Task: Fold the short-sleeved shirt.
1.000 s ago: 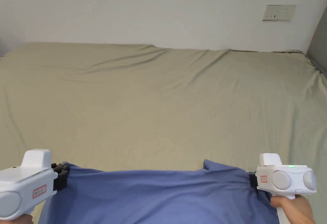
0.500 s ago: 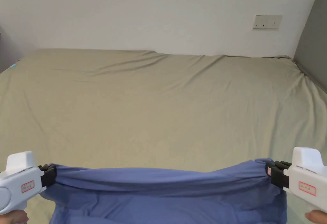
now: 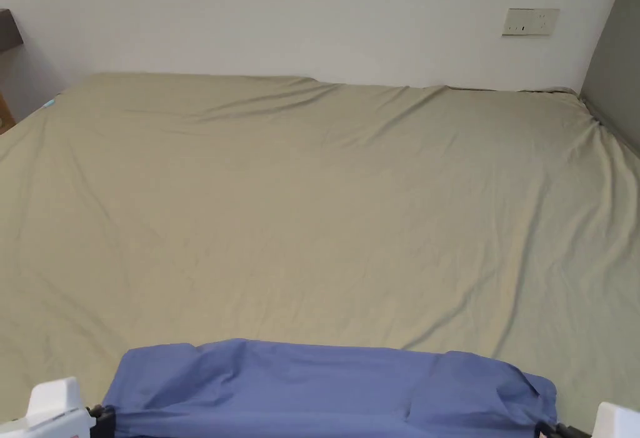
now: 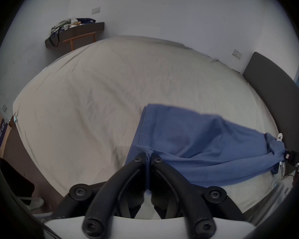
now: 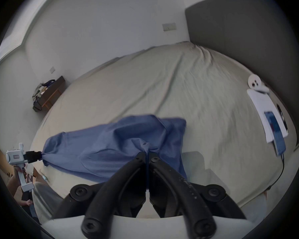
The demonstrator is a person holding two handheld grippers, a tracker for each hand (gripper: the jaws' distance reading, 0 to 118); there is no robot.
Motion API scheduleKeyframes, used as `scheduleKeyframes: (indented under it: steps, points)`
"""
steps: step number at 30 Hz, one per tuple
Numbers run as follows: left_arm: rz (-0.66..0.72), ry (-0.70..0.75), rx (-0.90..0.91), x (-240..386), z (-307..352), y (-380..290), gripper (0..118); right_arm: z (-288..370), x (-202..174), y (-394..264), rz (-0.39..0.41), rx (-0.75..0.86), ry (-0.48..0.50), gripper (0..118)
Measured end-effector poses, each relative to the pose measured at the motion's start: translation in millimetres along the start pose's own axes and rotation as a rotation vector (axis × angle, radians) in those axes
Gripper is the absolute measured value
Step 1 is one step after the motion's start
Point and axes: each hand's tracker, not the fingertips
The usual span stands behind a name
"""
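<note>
A: Shirt point(image 3: 325, 386) — blue, short-sleeved, stretched sideways between the two sets of fingers at the near edge of the bed point(image 3: 312, 208). Far part of it lies bunched on the olive sheet just beyond the fingers; the rest hangs toward the person.

B: Bed itself?

A: Largest thing here. Sheet wrinkled, running far ahead of both grippers to the white wall point(image 3: 281, 14). Dark grey headboard point(image 5: 248, 41) off to the outer side of the right fingers.

B: Left gripper point(image 4: 147, 154)?

A: In its own view the fingers point(image 4: 136, 160) are clenched on a gathered corner of the shirt; cloth is pinched in the slit between them, and a hemmed edge runs away just past the tips. In the right gripper view the same gripper point(image 5: 39, 154) sits at the far end of the cloth, a hand point(image 5: 19, 171) on its white handle.

B: Right gripper point(image 5: 146, 152)?

A: Same story. Fingers point(image 5: 154, 160) pressed together on a puckered bit of blue fabric, with the shirt spreading from the tips across toward the left gripper. Head view catches only the white bodies of both at the bottom corners.

B: Smaller things?

A: Dark side shelf point(image 4: 76, 32) with a heap of clothes on it, far ahead and to the outer side of the left fingers. White sheet of paper point(image 5: 264, 111) on the bed, well to the outer side of the right fingers, a phone point(image 5: 274, 132) lying on it with a cable trailing off, and a small round white object point(image 5: 255, 83) at its far end. Wall socket point(image 3: 530, 22) above the far edge of the bed.
</note>
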Motion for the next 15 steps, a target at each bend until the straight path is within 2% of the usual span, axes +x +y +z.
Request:
scheduleKeyframes:
  steps: [4,7,8,9,10,11,12,13,14,15]
  points:
    - [0.0,0.024,-0.032,-2.0,-16.0,-10.5,4,-20.1,2.9,-15.3,-0.015,-0.039,-0.049,4]
    - [-0.005,0.036,-0.034,0.5,-15.3,-3.3,4,-21.6,-3.5,-16.9,0.013,-0.037,-0.085,6]
    - [-0.01,0.037,-0.037,1.6,-10.1,-1.6,7,-16.8,-7.7,-15.0,0.024,-0.032,-0.094,7]
    - [-0.018,0.032,-0.026,3.1,-3.1,1.1,12,-10.2,-12.7,-11.8,0.03,-0.019,-0.107,18]
    - [-0.022,0.024,0.002,4.5,3.3,4.1,24,-5.6,-15.6,-8.7,0.044,0.006,-0.121,36]
    - [-0.027,0.01,0.038,7.3,11.8,9.5,57,5.0,-23.0,-0.5,0.064,0.044,-0.133,61]
    - [-0.02,-0.009,0.074,15.7,26.8,15.2,84,15.0,-30.3,8.1,0.089,0.094,-0.13,76]
    - [-0.022,-0.033,0.119,21.0,36.3,22.4,105,24.3,-37.7,17.2,0.112,0.141,-0.123,86]
    - [-0.026,-0.054,0.169,27.2,46.7,29.1,118,32.9,-44.4,23.4,0.129,0.183,-0.119,97]
    - [-0.035,-0.073,0.251,37.5,62.1,37.1,118,43.5,-55.2,34.6,0.152,0.241,-0.117,102]
